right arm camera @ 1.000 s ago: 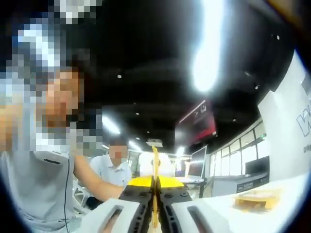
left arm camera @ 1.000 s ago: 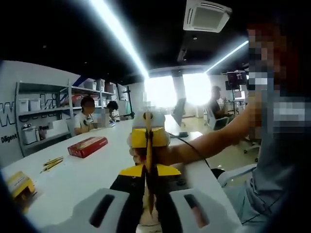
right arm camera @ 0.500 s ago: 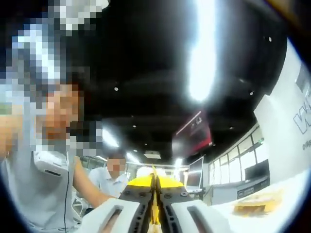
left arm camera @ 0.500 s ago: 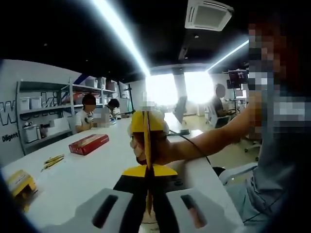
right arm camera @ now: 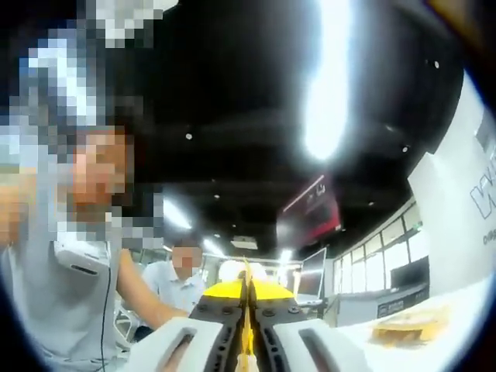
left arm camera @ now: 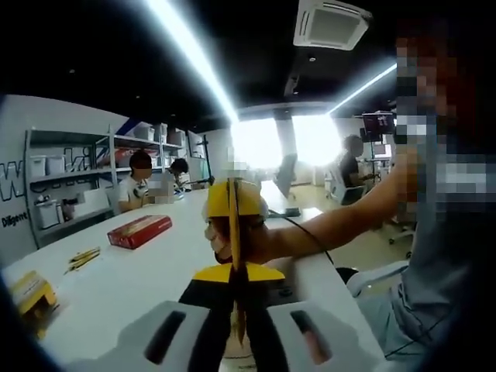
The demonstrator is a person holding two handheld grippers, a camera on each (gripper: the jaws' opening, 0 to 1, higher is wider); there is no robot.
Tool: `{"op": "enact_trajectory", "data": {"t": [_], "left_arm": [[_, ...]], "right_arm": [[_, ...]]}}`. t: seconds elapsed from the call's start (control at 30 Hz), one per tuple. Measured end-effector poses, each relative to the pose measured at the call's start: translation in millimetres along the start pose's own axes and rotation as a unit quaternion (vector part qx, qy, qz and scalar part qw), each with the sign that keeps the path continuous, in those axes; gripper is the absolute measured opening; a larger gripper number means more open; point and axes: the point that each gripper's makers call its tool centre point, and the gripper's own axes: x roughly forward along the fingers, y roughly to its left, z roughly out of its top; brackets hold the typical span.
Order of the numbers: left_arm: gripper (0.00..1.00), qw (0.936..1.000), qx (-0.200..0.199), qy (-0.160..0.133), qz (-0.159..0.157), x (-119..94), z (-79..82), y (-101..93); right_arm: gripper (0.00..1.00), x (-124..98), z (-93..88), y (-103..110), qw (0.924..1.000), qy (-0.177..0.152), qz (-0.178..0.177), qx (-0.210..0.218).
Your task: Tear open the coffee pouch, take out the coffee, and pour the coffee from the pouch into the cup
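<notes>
Up between my two grippers, edge-on to both cameras, is the coffee pouch [left arm camera: 232, 221] — a thin yellow sliver. My left gripper [left arm camera: 235, 298] has its jaws pressed together on the lower edge of it, and in the right gripper view my right gripper [right arm camera: 246, 314] is pinched on the same pouch [right arm camera: 246, 291], which sticks up at 12 o'clock from the jaws. So both sides are clamped and I'd say I'm at the tearing step, pouch not visibly open yet.

To do it well I reckon the trick is keeping both grips close together near the top seam and pulling in opposite directions across the seam, not straight apart — otherwise the foil just stretches or slips out. I can't tell from here how deep either bite is.

Around me: white table [left arm camera: 132, 271] below the left gripper, a red box [left arm camera: 140, 231] at about 10 o'clock, a yellow packet [left arm camera: 29, 292] near 8 o'clock, a few yellow sticks [left arm camera: 83, 260] between them. Shelving [left arm camera: 70, 186] further off with people sitting near it. Right gripper view has another yellow packet [right arm camera: 411, 324] at 4 o'clock. No cup spotted, so pouring will mean finding it first.
</notes>
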Motion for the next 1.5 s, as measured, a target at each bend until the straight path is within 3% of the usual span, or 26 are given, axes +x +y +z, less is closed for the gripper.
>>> {"op": "enact_trajectory", "data": {"t": [0.03,0.17,0.23,0.47,0.53,0.57,0.77,0.83,1.0,1.07,1.1,1.33,1.4,1.5], "left_arm": [[0.13,1.0,-0.002,0.0,0.002,0.7,-0.5,-0.1],[0.06,1.0,-0.005,0.003,0.003,1.9,-2.4,-2.0],[0.06,1.0,-0.009,0.002,0.002,2.1,-1.7,-3.2],[0.16,1.0,-0.002,0.004,0.003,2.1,-4.1,-4.6],[0.13,1.0,-0.006,0.005,0.001,1.0,-5.1,-5.1],[0.06,1.0,-0.006,0.006,0.003,-0.2,-5.3,-5.0],[0.04,0.9999,-0.01,0.008,0.005,-1.5,-4.6,-3.6],[0.05,0.9999,-0.011,0.007,0.003,-1.9,-4.6,-4.1],[0.17,1.0,-0.008,-0.003,-0.001,-2.4,-5.2,-5.8],[0.14,0.9999,-0.01,-0.002,-0.001,-3.2,-5.4,-5.8],[0.07,0.9999,-0.011,0.001,0.0,-3.7,-6.1,-5.2],[0.04,0.9999,-0.014,0.007,0.004,-5.5,-7.2,-2.2],[0.05,0.9999,-0.014,0.006,0.003,-5.7,-7.5,-1.8],[0.1,0.9999,-0.011,0.005,-0.003,-4.9,-8.3,-3.2]], "right_arm": [[0.03,0.1,0.2,-0.1,1.0,0.0,-0.002,-0.001],[0.09,0.4,1.0,-2.3,1.0,-0.007,-0.002,0.005],[0.06,1.6,-4.0,-1.8,1.0,0.008,-0.001,-0.001],[0.03,0.1,-2.2,-0.2,0.9999,0.006,-0.007,-0.005],[0.03,-0.4,-2.1,-1.0,0.9999,0.006,-0.009,-0.006],[0.03,-0.6,-1.7,-0.8,0.9999,0.005,-0.008,-0.005],[0.12,1.7,-3.2,1.5,1.0,0.005,-0.003,-0.007],[0.04,2.1,-6.6,3.7,0.9996,0.014,-0.001,-0.024],[0.03,0.0,-5.3,3.3,0.9997,0.011,-0.004,-0.019],[0.03,0.0,-4.9,4.0,0.9998,0.01,-0.005,-0.017],[0.03,-0.2,-5.2,4.1,0.9998,0.01,-0.004,-0.016],[0.12,-0.1,-4.0,1.1,0.9996,0.006,-0.009,-0.026],[0.04,-1.0,-5.0,1.1,0.9995,0.01,-0.007,-0.03],[0.03,-1.2,-5.4,1.2,0.9994,0.011,-0.009,-0.031]]}}
